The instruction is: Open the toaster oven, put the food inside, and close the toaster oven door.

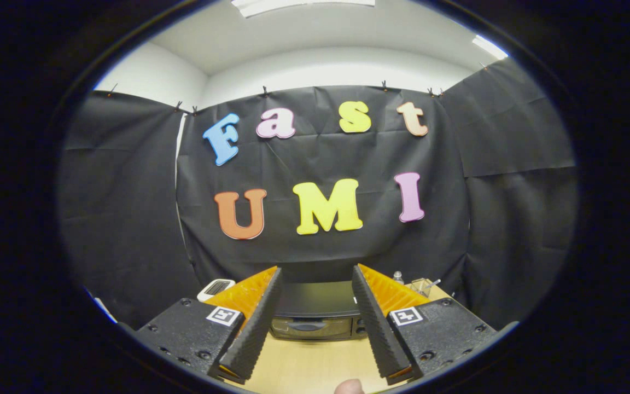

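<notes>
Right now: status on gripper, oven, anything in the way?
Gripper open, fingers apart, holding nothing. Toaster oven beyond the fingers on the wooden table, door shut. Bare table between fingers and oven.

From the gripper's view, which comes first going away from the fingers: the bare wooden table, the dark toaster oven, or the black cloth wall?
Gripper: open, holding nothing.
1. Light wooden table: between the fingers and just ahead.
2. Dark toaster oven: beyond the fingertips, door shut.
3. Black cloth wall: behind the oven.
</notes>
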{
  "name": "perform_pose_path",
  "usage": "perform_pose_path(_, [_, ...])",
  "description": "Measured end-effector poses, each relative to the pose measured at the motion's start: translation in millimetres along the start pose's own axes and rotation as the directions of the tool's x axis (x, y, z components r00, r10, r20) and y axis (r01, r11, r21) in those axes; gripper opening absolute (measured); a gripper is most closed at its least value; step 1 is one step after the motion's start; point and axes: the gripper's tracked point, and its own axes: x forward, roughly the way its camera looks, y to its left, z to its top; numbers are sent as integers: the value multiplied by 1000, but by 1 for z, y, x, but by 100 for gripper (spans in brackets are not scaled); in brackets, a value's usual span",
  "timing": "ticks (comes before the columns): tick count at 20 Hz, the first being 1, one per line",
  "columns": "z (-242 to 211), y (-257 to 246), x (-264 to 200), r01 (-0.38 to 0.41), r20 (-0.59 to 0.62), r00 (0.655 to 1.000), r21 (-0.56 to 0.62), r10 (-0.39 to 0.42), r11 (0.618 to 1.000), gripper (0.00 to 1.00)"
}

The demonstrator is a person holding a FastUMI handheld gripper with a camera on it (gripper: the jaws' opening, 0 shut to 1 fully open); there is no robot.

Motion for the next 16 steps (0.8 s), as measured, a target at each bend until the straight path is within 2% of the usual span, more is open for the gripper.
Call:
perform_pose_path(5, [5,0,-2,-6,15,1000,-26,6,1000,85])
perform_pose_path(16, [-5,-4,3,6,-5,1000,-6,-6,1000,85])
